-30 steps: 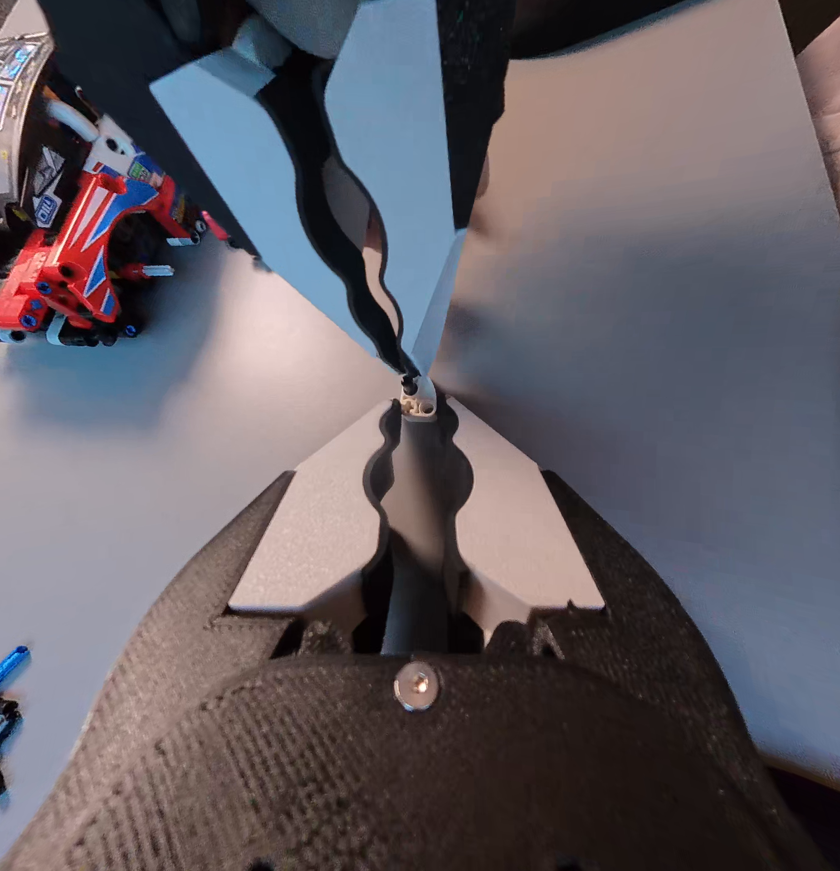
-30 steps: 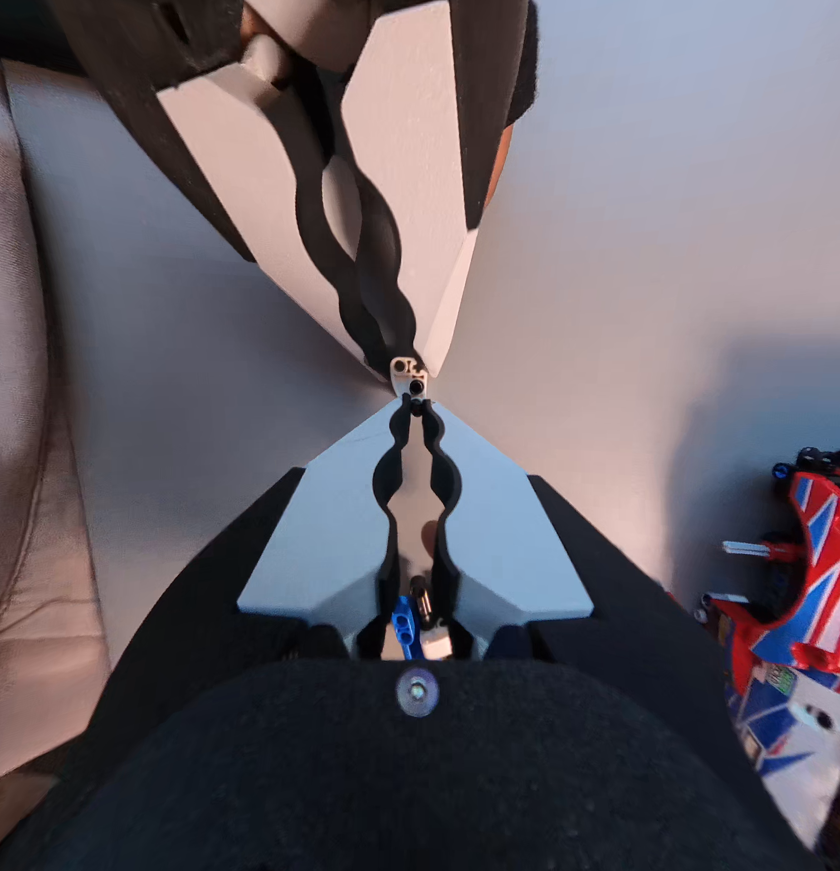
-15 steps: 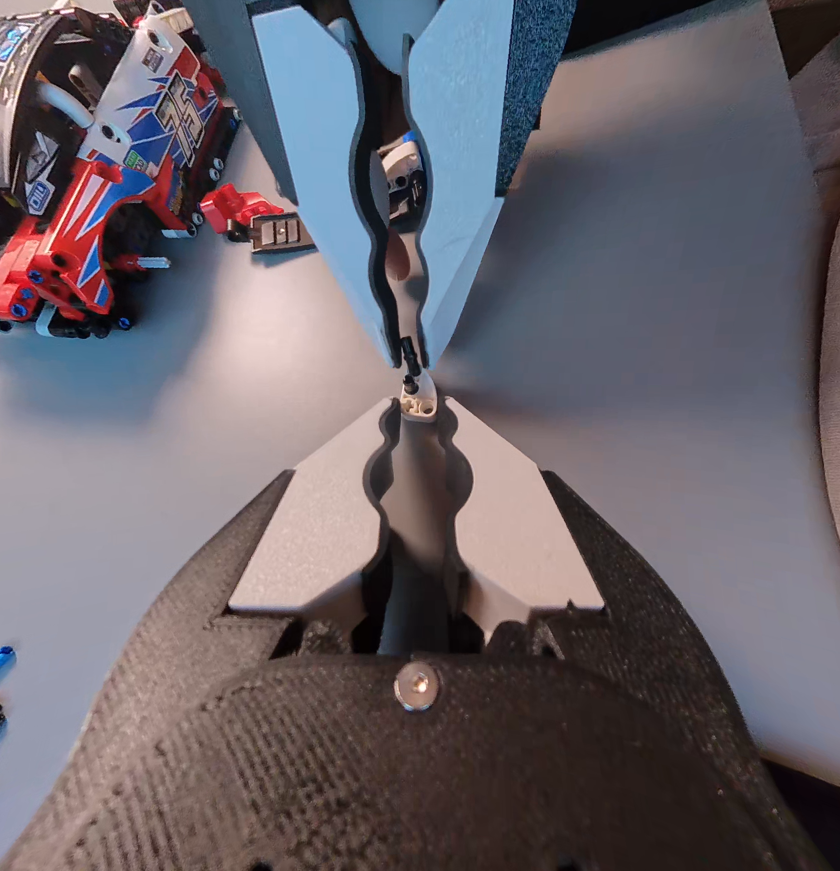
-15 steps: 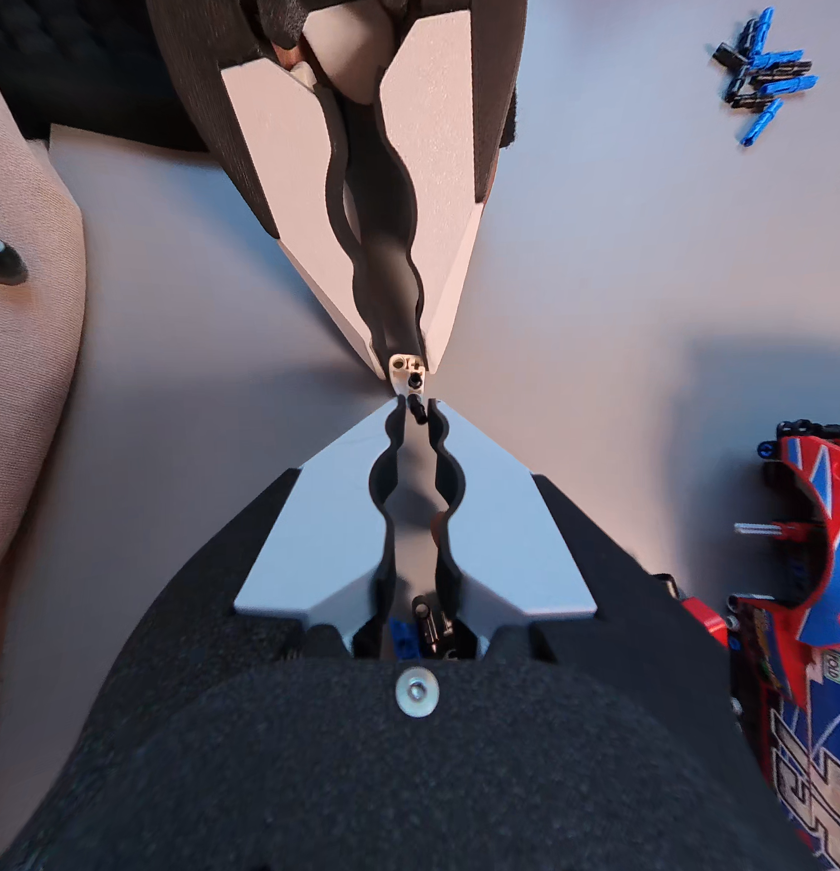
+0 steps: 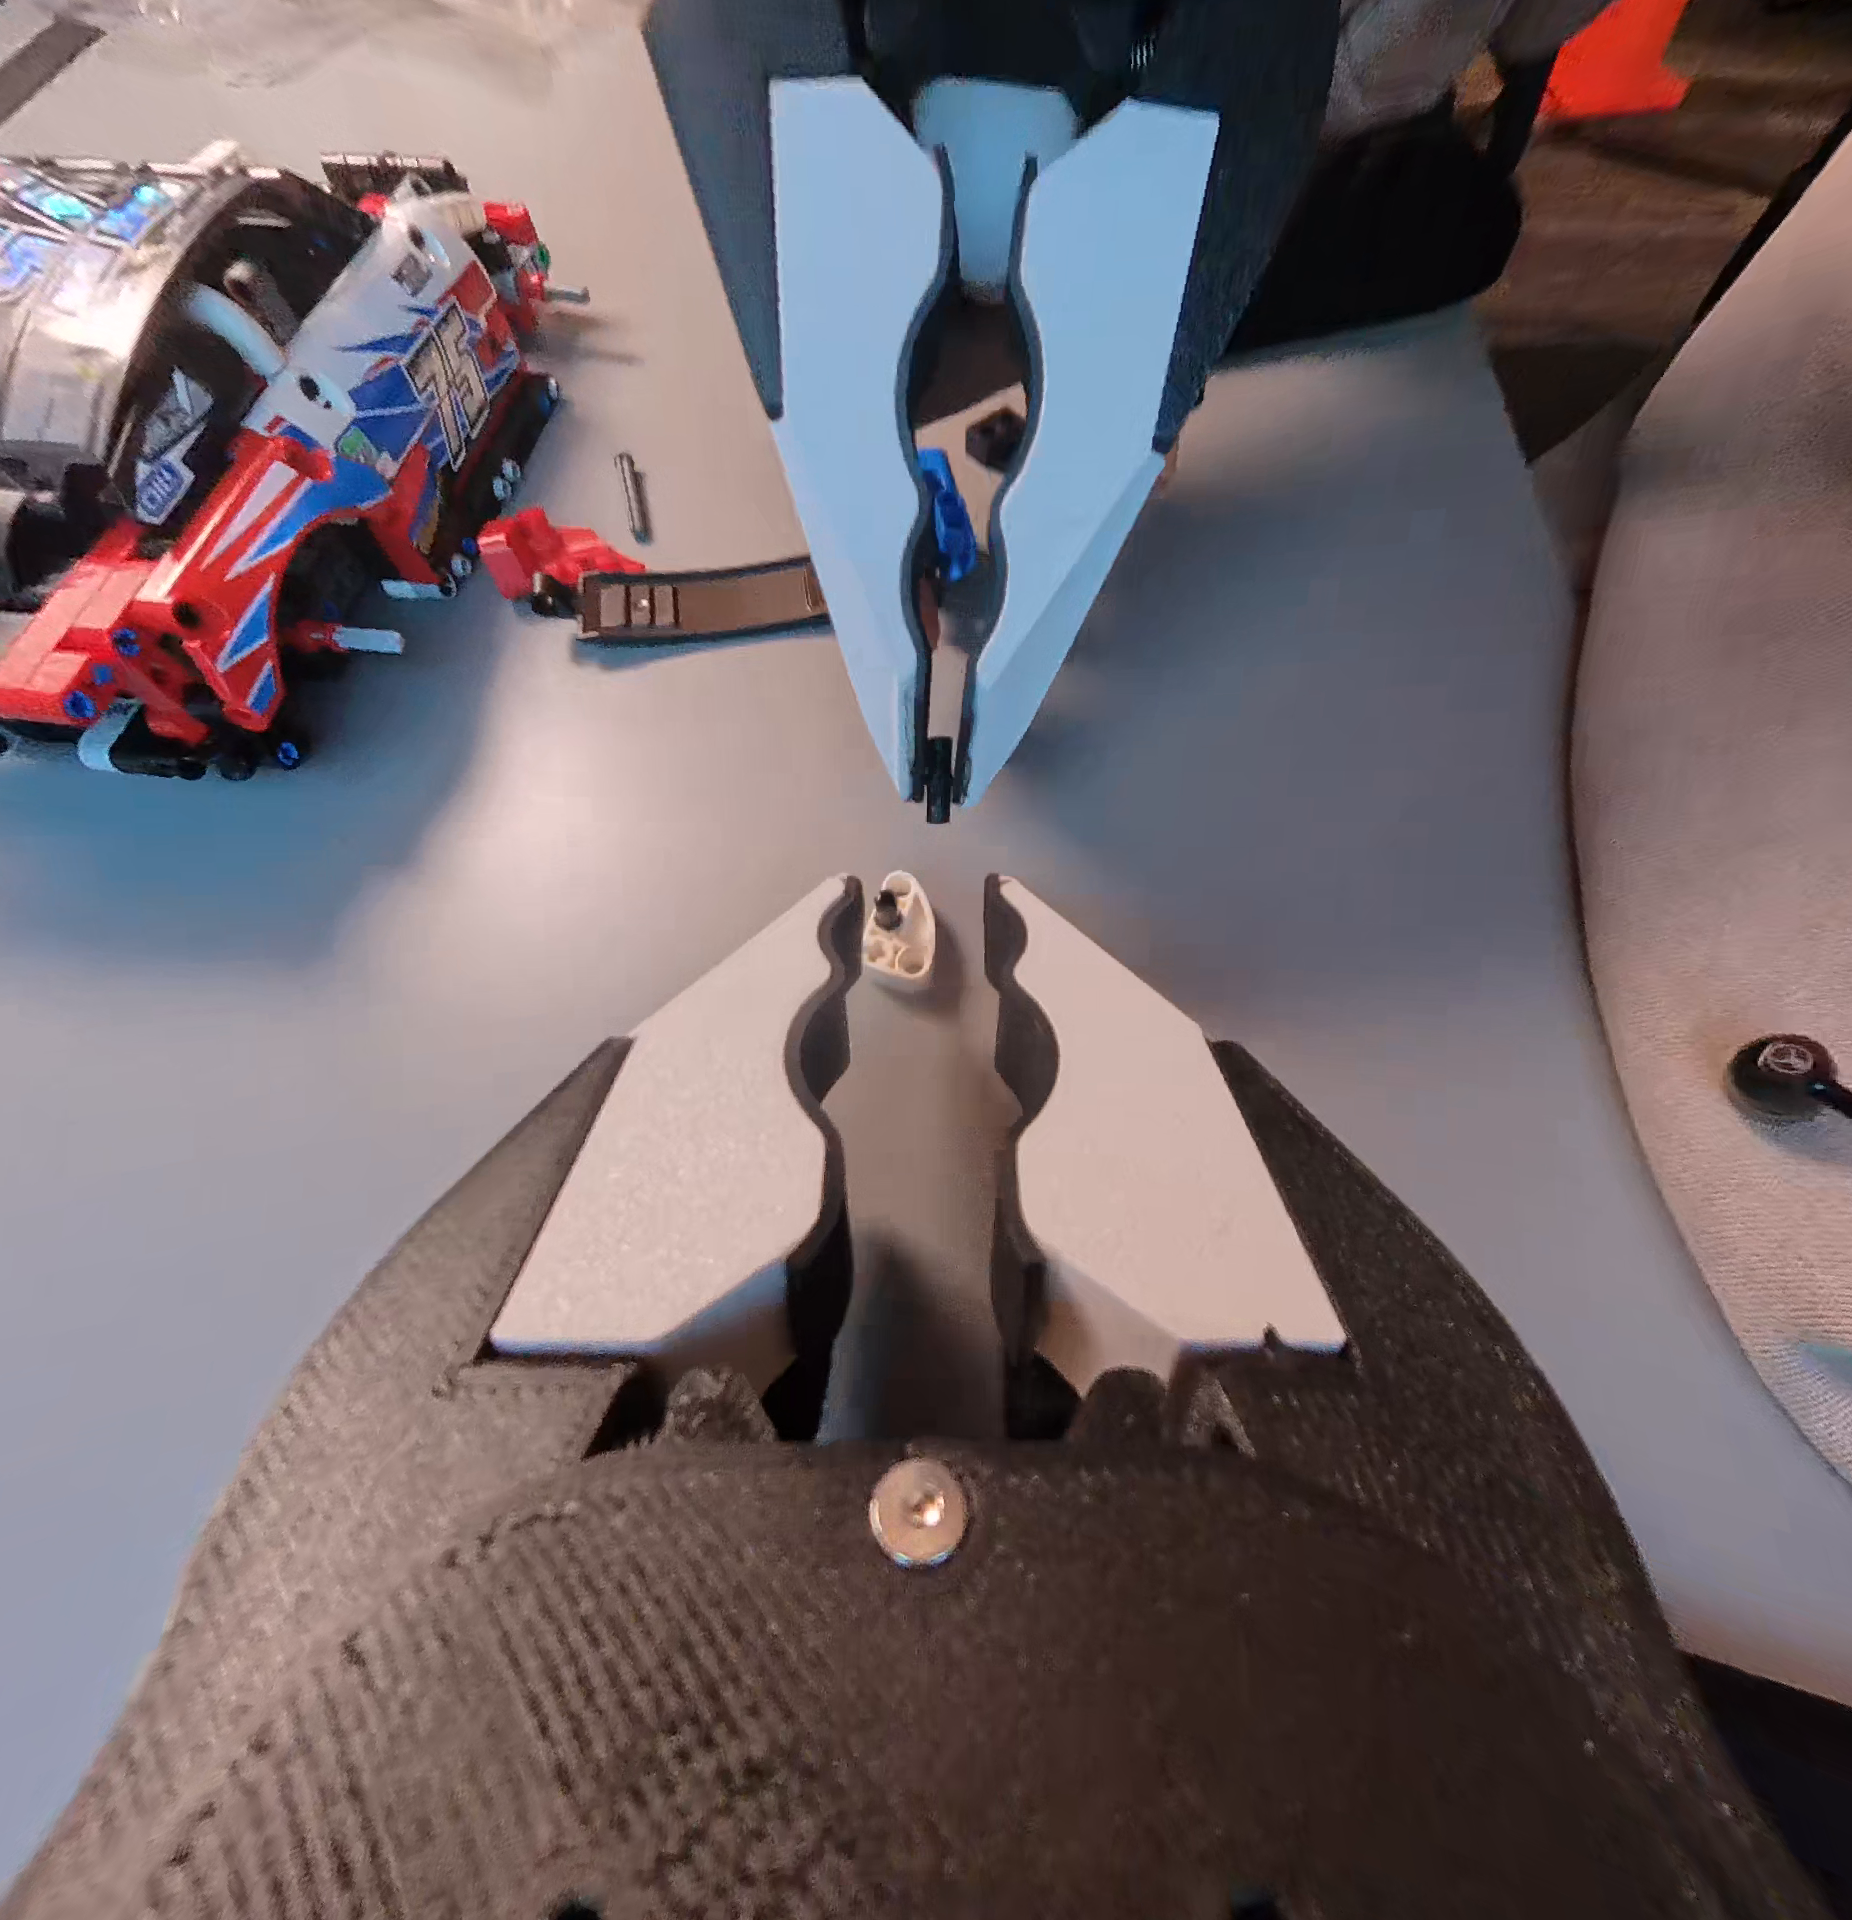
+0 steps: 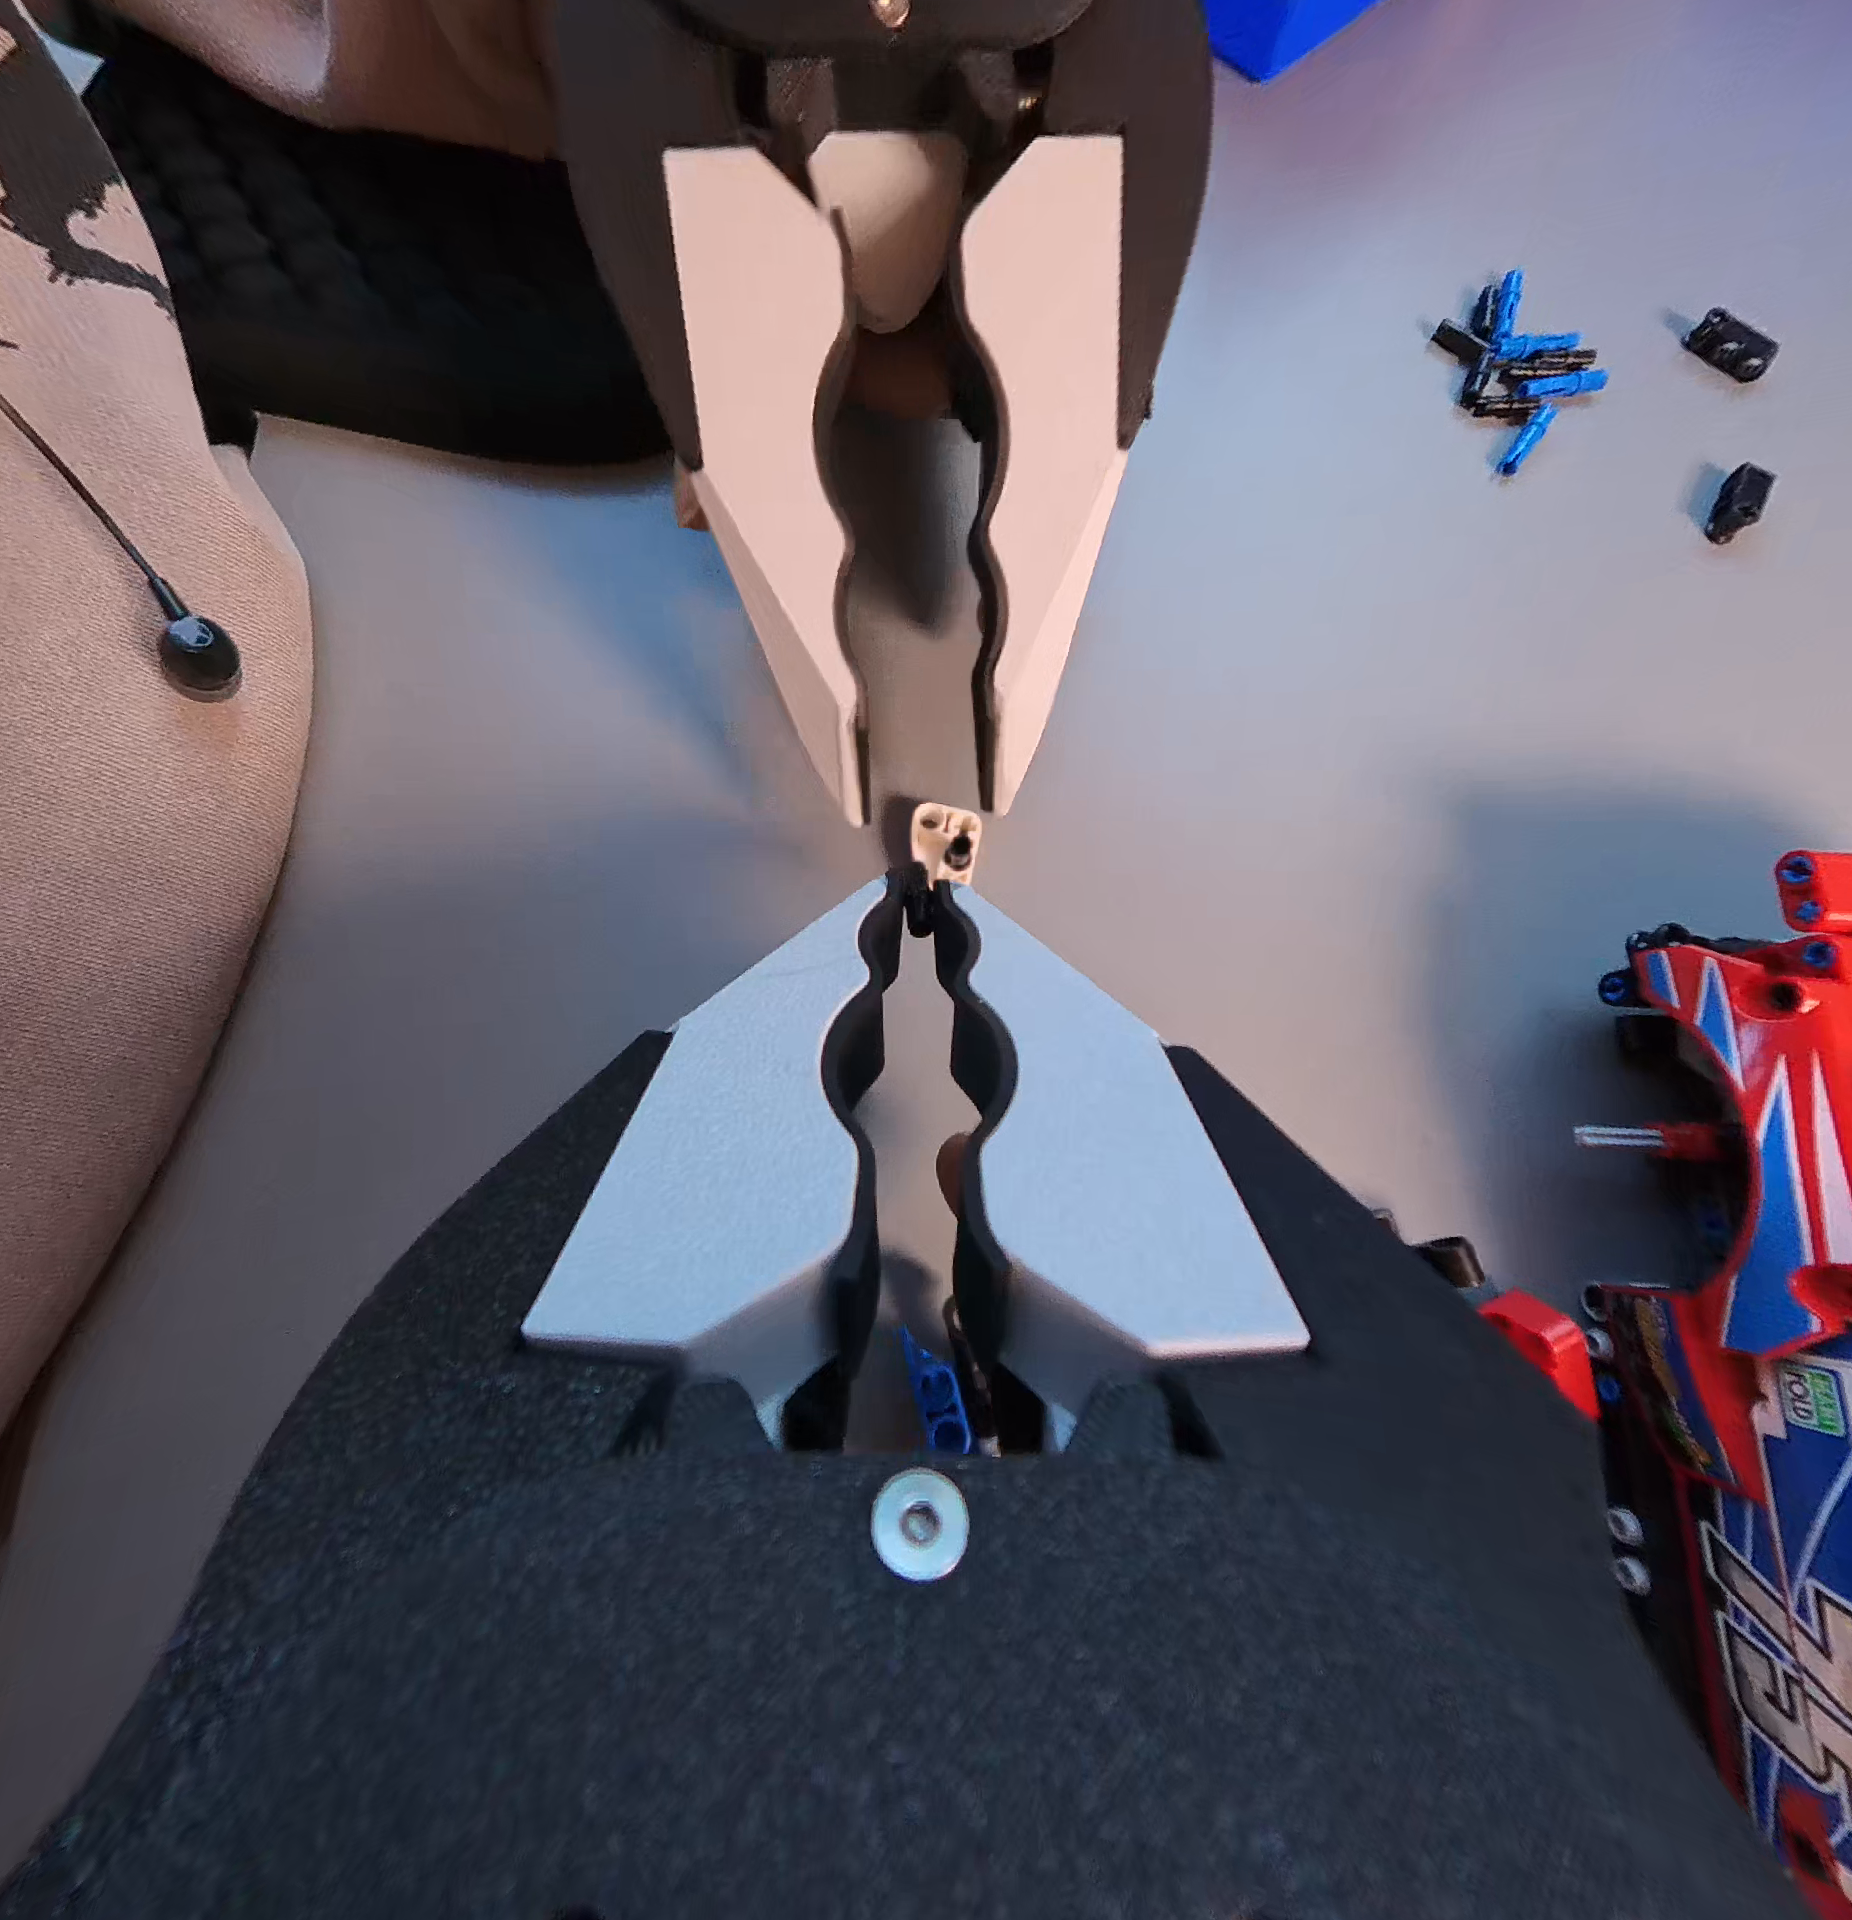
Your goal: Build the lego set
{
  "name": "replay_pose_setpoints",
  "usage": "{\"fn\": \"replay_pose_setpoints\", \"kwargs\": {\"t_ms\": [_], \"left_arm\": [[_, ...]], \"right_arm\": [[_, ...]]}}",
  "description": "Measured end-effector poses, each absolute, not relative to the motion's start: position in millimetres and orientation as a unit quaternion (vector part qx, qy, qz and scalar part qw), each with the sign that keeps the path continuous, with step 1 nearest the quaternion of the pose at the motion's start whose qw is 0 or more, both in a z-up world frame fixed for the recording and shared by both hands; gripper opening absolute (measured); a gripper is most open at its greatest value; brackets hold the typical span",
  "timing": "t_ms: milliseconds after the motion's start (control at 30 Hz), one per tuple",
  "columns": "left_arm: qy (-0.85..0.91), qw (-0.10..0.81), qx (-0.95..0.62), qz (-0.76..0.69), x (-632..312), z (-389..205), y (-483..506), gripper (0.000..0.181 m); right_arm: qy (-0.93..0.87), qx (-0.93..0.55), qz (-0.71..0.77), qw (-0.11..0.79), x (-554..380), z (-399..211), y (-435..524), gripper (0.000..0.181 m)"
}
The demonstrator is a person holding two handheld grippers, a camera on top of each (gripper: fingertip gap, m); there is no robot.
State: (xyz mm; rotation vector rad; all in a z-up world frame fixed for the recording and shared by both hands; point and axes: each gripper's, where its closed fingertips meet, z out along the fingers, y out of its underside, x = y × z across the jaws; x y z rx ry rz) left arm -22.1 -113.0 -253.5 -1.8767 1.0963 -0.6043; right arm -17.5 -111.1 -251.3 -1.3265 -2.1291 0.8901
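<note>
Fingers of the left gripper [image 5: 917, 883] spread, small white plastic connector [image 5: 900, 928] loose between; right gripper [image 6: 922, 894] pinches a short black pin [image 6: 917, 902].

Bare desk [image 5: 1265, 831] lies open around the 2 facing tongs, left [image 5: 922, 883] and right [image 6: 917, 894], hemmed by the car [image 5: 278, 499] and black strip [image 5: 693, 603] on one side, cushion [image 5: 1732, 831] opposite.
</note>
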Motion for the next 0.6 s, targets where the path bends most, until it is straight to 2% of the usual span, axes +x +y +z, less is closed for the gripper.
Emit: {"fn": "replay_pose_setpoints", "kwargs": {"t_ms": [433, 600], "left_arm": [[0.456, 0.429, -0.72, -0.299, -7, -243, -129, 0.001], [0.461, 0.428, -0.719, -0.295, -6, -244, -131, 0.0]], "right_arm": [[-0.766, -0.472, 0.346, 0.265, -17, -248, -131, 0.002], [-0.764, -0.474, 0.345, 0.27, -17, -250, -132, 0.002]]}}
